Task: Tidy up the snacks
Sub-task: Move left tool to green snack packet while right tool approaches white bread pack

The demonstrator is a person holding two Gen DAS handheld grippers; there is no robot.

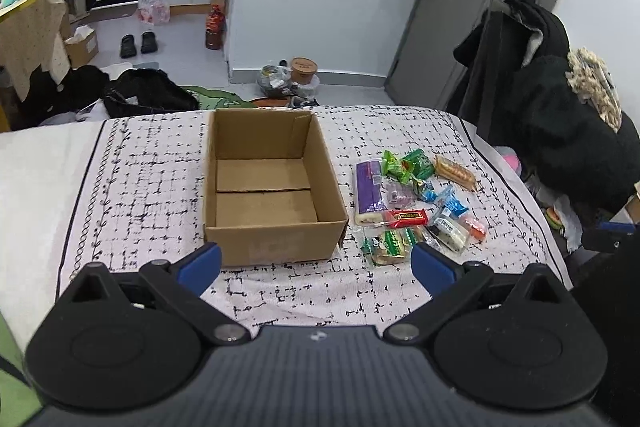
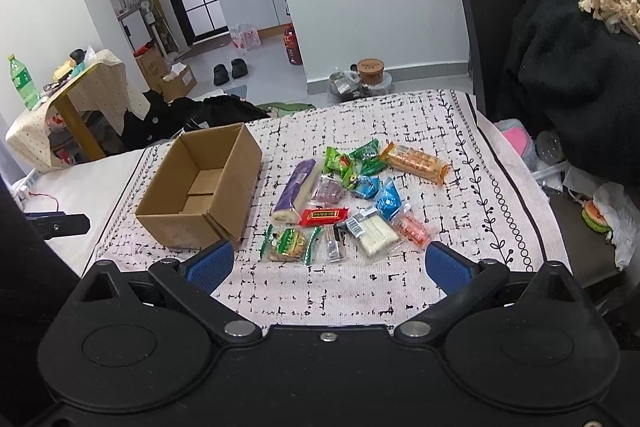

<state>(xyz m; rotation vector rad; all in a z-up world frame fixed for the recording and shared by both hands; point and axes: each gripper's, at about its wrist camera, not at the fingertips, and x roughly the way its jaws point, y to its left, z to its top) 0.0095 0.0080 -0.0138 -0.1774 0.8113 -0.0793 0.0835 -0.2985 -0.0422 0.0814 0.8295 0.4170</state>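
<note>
An empty open cardboard box (image 1: 276, 223) (image 2: 228, 183) stands on a patterned cloth (image 1: 140, 179) (image 2: 460, 195). To its right lies a pile of wrapped snacks: a long purple pack (image 1: 369, 187) (image 2: 298, 189), a red bar (image 1: 406, 218) (image 2: 323, 215), green packs (image 1: 416, 163) (image 2: 340, 161), blue packs (image 2: 386, 201), an orange biscuit pack (image 1: 455, 173) (image 2: 416, 163), a white pack (image 2: 374, 231) and a green-edged cake pack (image 1: 390, 245) (image 2: 290, 245). My left gripper (image 1: 316, 265) is open and empty, in front of the box. My right gripper (image 2: 328, 267) is open and empty, in front of the pile.
The cloth covers a bed-like surface with white sheet (image 1: 36, 179) at the left. A chair heaped with dark coats (image 1: 560, 115) (image 2: 572, 59) stands at the right. Bags and clothes (image 1: 140, 91) lie on the floor beyond the far edge.
</note>
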